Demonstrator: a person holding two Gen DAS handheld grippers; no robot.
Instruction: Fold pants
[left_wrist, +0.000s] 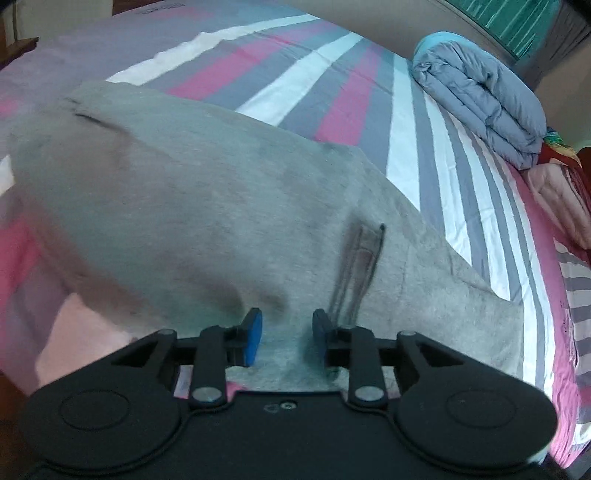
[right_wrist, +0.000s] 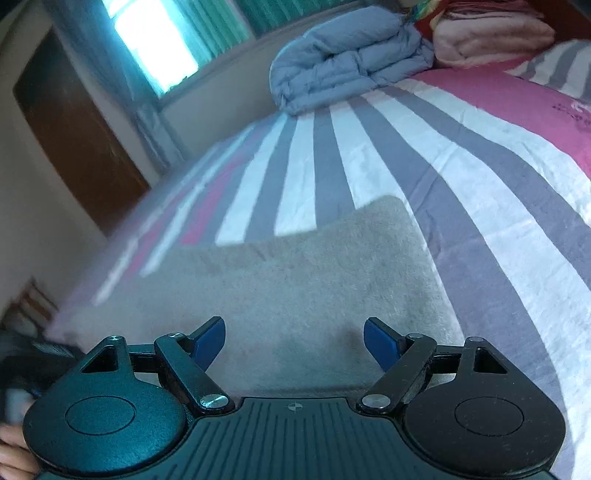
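Grey sweatpants (left_wrist: 207, 206) lie spread on the striped bed, with a pocket slit (left_wrist: 360, 266) near my left gripper. My left gripper (left_wrist: 287, 338) hovers just over the near edge of the pants, its blue pads a hand-width apart with nothing between them. In the right wrist view a grey part of the pants (right_wrist: 295, 288) lies flat ahead of my right gripper (right_wrist: 294, 341). That gripper is wide open and empty, just above the fabric.
The bed (left_wrist: 332, 85) has a pink, grey and white striped sheet (right_wrist: 461, 155). A folded blue-grey duvet (left_wrist: 480, 96) and pink bedding (left_wrist: 557, 192) are stacked at its head; they also show in the right wrist view (right_wrist: 347, 55). A brown door (right_wrist: 77, 125) and a window (right_wrist: 155, 40) stand beyond.
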